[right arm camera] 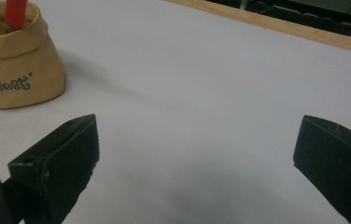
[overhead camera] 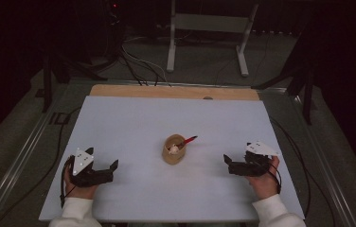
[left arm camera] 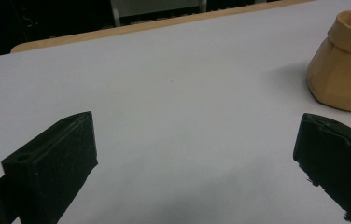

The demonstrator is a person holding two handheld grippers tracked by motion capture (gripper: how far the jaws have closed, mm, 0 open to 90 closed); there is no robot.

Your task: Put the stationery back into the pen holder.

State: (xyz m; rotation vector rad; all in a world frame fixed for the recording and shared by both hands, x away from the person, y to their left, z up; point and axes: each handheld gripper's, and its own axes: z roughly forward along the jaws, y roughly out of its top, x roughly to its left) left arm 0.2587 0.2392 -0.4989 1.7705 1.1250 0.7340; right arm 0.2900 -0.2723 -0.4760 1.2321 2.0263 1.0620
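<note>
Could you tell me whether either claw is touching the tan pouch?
No, the tan pouch stands apart between the left claw and right claw.

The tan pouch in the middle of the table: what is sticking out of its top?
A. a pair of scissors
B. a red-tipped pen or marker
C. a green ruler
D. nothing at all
B: in the high view a red-tipped pen leans out of the tan pouch toward the right, and the right gripper view shows the red shaft rising from the pouch's open rolled rim.

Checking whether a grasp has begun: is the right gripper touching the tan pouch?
Apart. The high view shows bare white table between the right gripper and the tan pouch; its jaws stand wide open with nothing between them.
</note>
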